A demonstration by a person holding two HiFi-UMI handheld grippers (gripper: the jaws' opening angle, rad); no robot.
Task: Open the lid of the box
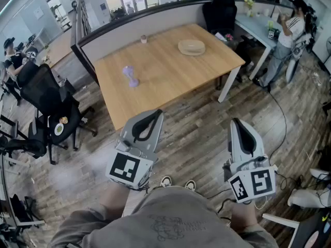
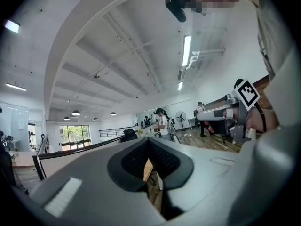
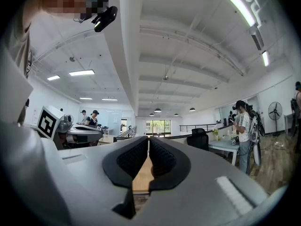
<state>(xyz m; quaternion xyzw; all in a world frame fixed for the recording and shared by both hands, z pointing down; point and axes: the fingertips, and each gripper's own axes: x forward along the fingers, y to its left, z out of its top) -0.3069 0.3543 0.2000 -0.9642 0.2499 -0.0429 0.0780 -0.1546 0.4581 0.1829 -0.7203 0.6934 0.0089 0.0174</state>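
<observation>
Tan round box (image 1: 192, 47) sits on the wooden table's (image 1: 165, 71) far side, well apart from both grippers. Jaws together, empty, on left gripper (image 1: 151, 117) and right gripper (image 1: 240, 125). Step closer and open the jaws before reaching the lid rim.

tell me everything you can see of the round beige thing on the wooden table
The round beige thing is low, flat and disc-shaped, with what looks like a layered rim. It is too small to tell whether that is a lid on a box. Its surface looks matte and pale tan, close to the tabletop's colour. It lies flat near the far right corner of the wooden table, apart from the other items there. Only the table touches it.
</observation>
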